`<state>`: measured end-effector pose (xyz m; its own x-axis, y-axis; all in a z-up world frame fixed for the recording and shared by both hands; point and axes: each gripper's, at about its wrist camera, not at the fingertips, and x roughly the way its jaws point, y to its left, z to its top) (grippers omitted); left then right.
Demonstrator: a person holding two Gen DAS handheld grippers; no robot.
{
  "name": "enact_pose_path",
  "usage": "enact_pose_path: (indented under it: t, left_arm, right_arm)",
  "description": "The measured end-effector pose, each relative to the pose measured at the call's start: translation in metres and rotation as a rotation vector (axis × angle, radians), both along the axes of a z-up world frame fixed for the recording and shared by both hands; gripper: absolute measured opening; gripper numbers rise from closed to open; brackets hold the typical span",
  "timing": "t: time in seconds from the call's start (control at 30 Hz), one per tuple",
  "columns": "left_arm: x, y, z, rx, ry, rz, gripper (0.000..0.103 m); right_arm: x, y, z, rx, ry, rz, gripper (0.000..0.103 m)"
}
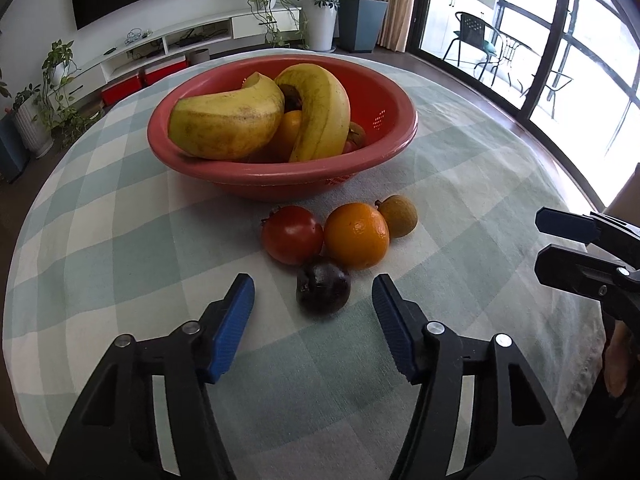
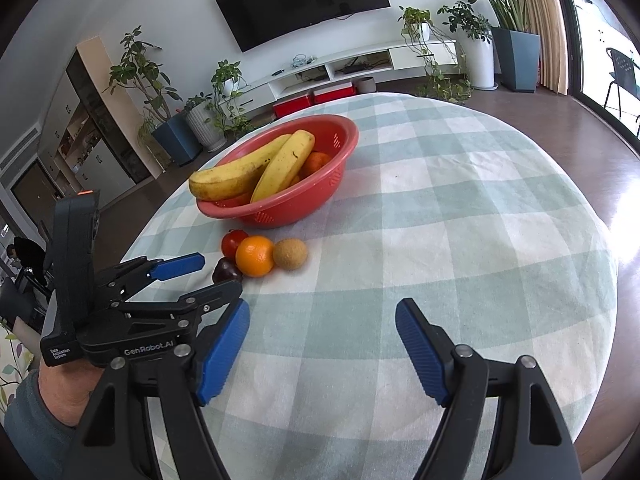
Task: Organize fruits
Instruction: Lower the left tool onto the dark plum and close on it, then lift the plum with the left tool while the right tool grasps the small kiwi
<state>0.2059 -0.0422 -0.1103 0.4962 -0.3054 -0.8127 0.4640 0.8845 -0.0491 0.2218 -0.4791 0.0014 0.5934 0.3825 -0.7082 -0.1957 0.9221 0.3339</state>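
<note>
A red basket [image 1: 280,178] [image 2: 336,184] holds two bananas [image 1: 224,124] [image 2: 280,168], an orange and other fruit. In front of it on the checked cloth lie a red fruit [image 1: 292,234] [image 2: 233,241], an orange [image 1: 356,235] [image 2: 255,256], a brown fruit [image 1: 398,216] [image 2: 290,253] and a dark purple fruit [image 1: 323,287] [image 2: 226,272]. My left gripper [image 1: 314,300] [image 2: 204,274] is open, its pads on either side of the dark fruit, just short of it. My right gripper [image 2: 322,320] [image 1: 538,240] is open and empty over bare cloth, to the right of the fruits.
The round table [image 2: 480,220] has a green-and-white checked cloth. Its edge drops to a wood floor [image 2: 580,120]. Beyond stand potted plants [image 2: 136,76], a TV unit [image 2: 360,64] and a glass door [image 1: 540,40].
</note>
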Motion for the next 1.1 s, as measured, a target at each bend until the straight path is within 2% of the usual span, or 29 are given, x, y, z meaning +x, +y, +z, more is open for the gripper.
enact_pose_path:
  t: [0.1, 0.17, 0.2, 0.4, 0.57, 0.8, 0.93, 1.1]
  left_arm:
    - [0.004, -0.003, -0.004, 0.006, 0.003, -0.005, 0.059]
    - [0.007, -0.004, -0.006, 0.01, 0.006, -0.006, 0.047]
    - [0.007, -0.004, -0.007, 0.013, 0.009, -0.006, 0.046]
    - [0.008, -0.003, -0.01, 0.017, 0.003, -0.009, 0.043]
    - [0.004, -0.006, -0.01, 0.025, -0.004, -0.026, 0.027]
    - [0.0, -0.001, -0.008, 0.004, -0.007, -0.022, 0.026]
    - [-0.008, 0.013, -0.002, -0.039, -0.01, -0.002, 0.026]
    - [-0.024, 0.029, 0.002, -0.093, -0.009, 0.018, 0.026]
  right_arm:
    - [0.0, 0.0, 0.0, 0.0, -0.001, -0.002, 0.078]
    - [0.0, 0.0, -0.001, 0.0, 0.001, -0.001, 0.078]
    - [0.001, 0.0, -0.002, -0.001, 0.003, -0.001, 0.077]
    - [0.0, 0.0, -0.003, -0.004, 0.006, 0.001, 0.076]
    - [0.0, 0.001, -0.004, -0.006, 0.009, 0.004, 0.075]
    - [0.0, 0.006, -0.001, -0.023, 0.002, 0.018, 0.074]
    - [0.01, 0.015, 0.003, -0.056, -0.012, 0.05, 0.073]
    - [0.036, 0.032, -0.004, -0.118, 0.01, 0.116, 0.063]
